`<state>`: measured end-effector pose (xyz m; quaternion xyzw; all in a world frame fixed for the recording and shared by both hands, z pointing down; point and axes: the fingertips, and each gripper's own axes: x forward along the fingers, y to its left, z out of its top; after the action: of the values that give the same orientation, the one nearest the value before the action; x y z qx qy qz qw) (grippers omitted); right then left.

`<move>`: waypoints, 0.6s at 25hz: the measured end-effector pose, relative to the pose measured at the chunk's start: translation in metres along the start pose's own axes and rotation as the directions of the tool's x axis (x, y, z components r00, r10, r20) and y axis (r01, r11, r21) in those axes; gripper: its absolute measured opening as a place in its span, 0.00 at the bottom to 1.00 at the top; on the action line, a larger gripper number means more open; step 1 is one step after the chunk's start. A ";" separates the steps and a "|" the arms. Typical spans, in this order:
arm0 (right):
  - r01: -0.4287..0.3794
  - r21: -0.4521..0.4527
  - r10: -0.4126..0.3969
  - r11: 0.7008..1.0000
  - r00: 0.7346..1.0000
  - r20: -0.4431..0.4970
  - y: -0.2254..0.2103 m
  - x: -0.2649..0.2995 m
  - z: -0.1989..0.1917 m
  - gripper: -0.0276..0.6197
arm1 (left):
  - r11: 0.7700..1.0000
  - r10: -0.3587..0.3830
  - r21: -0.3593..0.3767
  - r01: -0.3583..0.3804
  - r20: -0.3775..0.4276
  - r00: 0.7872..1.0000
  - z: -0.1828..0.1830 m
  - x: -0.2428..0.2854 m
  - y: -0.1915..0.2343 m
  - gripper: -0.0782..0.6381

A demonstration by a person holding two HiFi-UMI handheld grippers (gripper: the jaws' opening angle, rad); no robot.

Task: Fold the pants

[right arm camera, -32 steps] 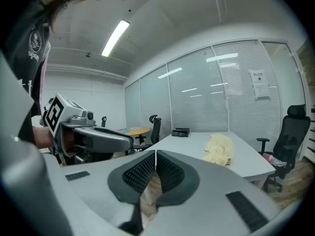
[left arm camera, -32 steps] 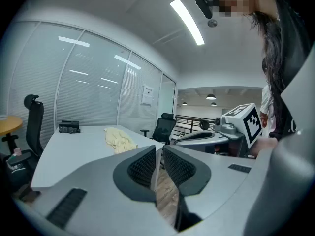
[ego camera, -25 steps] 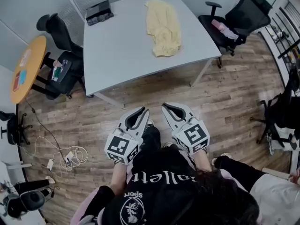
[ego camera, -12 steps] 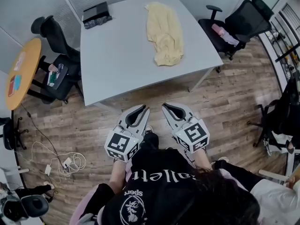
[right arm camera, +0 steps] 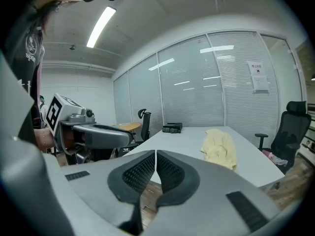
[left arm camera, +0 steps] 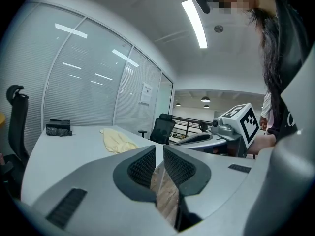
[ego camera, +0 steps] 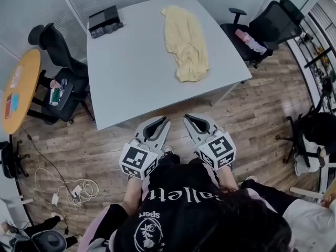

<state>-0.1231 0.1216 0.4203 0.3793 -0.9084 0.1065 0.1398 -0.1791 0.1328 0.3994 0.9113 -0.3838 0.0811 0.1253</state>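
Yellow pants [ego camera: 185,41] rumpled on grey table [ego camera: 131,77]; left gripper [ego camera: 164,121], right gripper [ego camera: 188,119] closed

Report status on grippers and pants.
Left gripper and right gripper shut, empty, short of the table. Yellow pants lie crumpled on its right side, untouched. Nothing seen blocking the approach.

The head view looks steeply down over left tongs [ego camera: 165,121] and right tongs [ego camera: 187,118], the bench [ego camera: 131,72] at 12 o'clock, well apart. Each tongs' view looks almost level toward it; all share the pants [ego camera: 185,41].
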 end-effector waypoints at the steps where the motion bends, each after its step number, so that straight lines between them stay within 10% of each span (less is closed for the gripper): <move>1: 0.003 0.000 -0.003 1.000 1.000 -0.004 0.000 0.003 -0.001 0.09 | 1.000 -0.006 0.002 0.006 -0.002 1.000 0.000 0.002 0.003 0.20; 15: 0.014 0.003 -0.014 1.000 0.998 -0.061 -0.020 0.025 -0.005 0.09 | 0.998 -0.068 -0.007 0.068 -0.039 0.997 -0.005 0.032 0.017 0.20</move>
<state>-0.1242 0.0928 0.4347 0.3826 -0.9008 0.1186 0.1678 -0.1694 0.1005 0.4150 0.9217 -0.3501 0.0934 0.1382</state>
